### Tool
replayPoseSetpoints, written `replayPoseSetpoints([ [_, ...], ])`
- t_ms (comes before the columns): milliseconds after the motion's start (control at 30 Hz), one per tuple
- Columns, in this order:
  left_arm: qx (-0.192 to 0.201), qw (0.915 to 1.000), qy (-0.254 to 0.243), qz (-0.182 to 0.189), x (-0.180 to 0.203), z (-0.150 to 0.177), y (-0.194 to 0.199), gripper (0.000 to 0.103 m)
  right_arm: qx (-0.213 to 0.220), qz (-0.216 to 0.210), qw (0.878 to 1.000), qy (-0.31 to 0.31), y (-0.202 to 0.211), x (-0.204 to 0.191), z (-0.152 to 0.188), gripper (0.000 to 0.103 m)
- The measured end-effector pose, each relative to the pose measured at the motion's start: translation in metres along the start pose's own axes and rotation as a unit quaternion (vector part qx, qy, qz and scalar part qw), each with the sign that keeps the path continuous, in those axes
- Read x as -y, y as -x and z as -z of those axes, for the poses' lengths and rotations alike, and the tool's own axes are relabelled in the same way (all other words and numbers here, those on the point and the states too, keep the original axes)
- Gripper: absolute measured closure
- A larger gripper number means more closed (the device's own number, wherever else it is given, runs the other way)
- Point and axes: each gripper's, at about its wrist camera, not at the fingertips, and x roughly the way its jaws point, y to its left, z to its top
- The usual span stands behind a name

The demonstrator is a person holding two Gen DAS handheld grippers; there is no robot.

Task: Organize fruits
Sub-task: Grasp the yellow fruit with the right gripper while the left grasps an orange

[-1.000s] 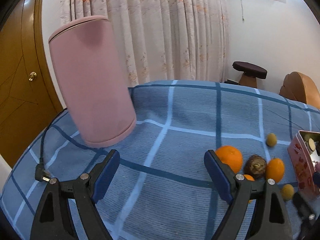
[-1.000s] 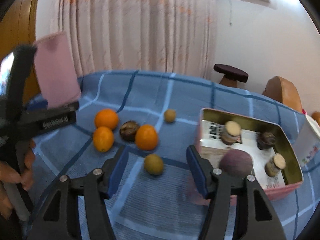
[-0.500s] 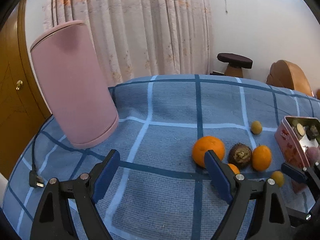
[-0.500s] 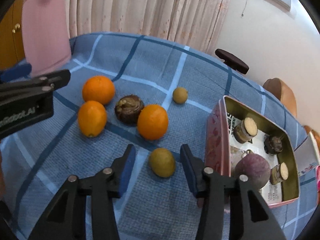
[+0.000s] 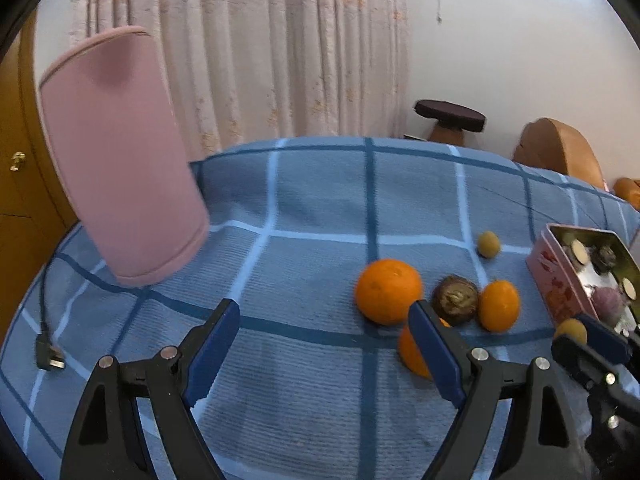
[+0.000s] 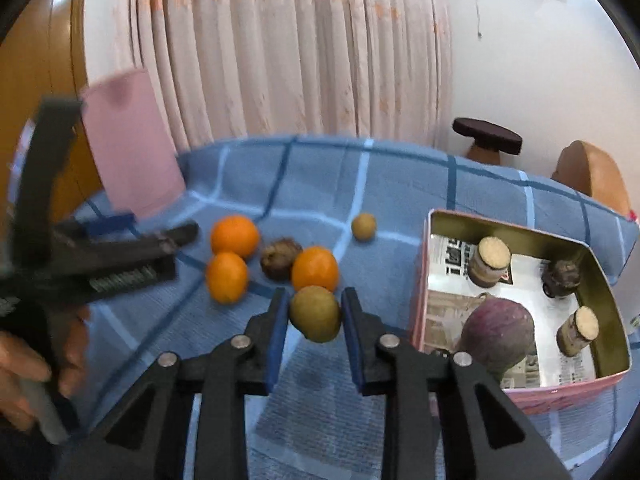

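Note:
My right gripper (image 6: 314,314) is shut on a small yellow-green fruit (image 6: 315,313) and holds it above the blue checked cloth; it also shows in the left wrist view (image 5: 571,330). Behind it lie three oranges (image 6: 235,237) (image 6: 227,277) (image 6: 315,269), a brown round fruit (image 6: 281,258) and another small yellow fruit (image 6: 363,227). The pink tin box (image 6: 568,394) stands to the right, holding a purple fruit (image 6: 498,331) and several small items. My left gripper (image 5: 324,344) is open and empty, left of the oranges (image 5: 389,291).
A tall pink cylinder (image 5: 120,156) stands at the table's back left. A black plug and cable (image 5: 48,356) lie at the left edge. Behind the table are a curtain, a dark stool (image 5: 450,118) and a brown chair (image 5: 558,152).
My right gripper has shut on the small yellow-green fruit and lifted it off the cloth. My left gripper's view has shifted, with the oranges now nearer its right finger.

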Motion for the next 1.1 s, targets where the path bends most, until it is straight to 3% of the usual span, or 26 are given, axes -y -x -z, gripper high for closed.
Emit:
replayPoseSetpoints([
  [133, -0.019, 0.9992, -0.003, 0.036, 0.01, 0.003, -0.005, 0.016, 0.015, -0.019, 1.0, -0.016, 0.006, 0.008, -0.001, 0.073],
  [333, -0.043, 0.9978, -0.026, 0.044, 0.032, 0.007, -0.021, 0.019, 0.039, -0.004, 0.999, -0.018, 0.016, 0.006, -0.006, 0.073],
  [533, -0.075, 0.994, -0.033, 0.073, 0.048, 0.01, -0.032, 0.054, 0.037, -0.008, 0.999, -0.025, 0.017, 0.009, -0.006, 0.073],
  [567, -0.077, 0.9937, -0.027, 0.078, 0.047, 0.01, -0.033, 0.065, 0.036, -0.009, 0.999, -0.028, 0.017, 0.01, -0.006, 0.073],
  [667, -0.073, 0.9943, -0.009, 0.078, 0.041, 0.009, -0.031, 0.066, 0.034, -0.007, 0.999, -0.033, 0.016, 0.012, -0.006, 0.073],
  [867, -0.001, 0.9971, 0.003, 0.076, 0.034, 0.009, -0.004, 0.066, 0.054, 0.017, 0.998, -0.021, 0.022, 0.012, -0.006, 0.073],
  [967, 0.049, 0.9973, 0.001, 0.055, 0.039, 0.01, 0.015, 0.066, 0.072, 0.032, 0.997, -0.014, 0.029, 0.011, -0.006, 0.073],
  [1100, 0.089, 0.9958, -0.006, 0.022, 0.046, 0.01, 0.03, 0.066, 0.09, 0.046, 0.995, -0.004, 0.035, 0.013, -0.009, 0.073],
])
